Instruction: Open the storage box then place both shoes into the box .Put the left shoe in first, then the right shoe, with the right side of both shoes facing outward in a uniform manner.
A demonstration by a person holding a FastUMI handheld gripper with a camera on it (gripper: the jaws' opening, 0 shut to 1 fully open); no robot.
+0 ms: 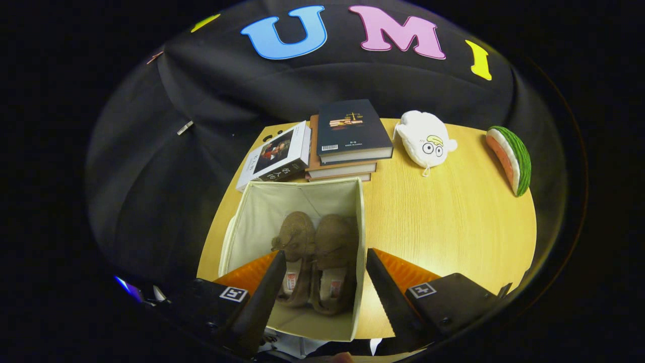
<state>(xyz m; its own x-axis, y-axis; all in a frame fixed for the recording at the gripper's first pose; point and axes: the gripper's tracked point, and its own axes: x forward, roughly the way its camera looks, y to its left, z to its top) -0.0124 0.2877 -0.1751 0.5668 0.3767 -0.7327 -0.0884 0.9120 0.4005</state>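
We've got both shoes (315,259) sitting side by side in the open storage box (359,222) — gripper (325,257) spread wide, holding nothing — looks basically done.

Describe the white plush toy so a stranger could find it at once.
Start at the wooden table and look beyond the open tool, past the cloth box holding the shoes. Right of the book stack, before the watermelon slice, lies the plush toy. It alone is white and soft, with cartoon eyes.

Black tool (326,257) blocks, square markers (one each)
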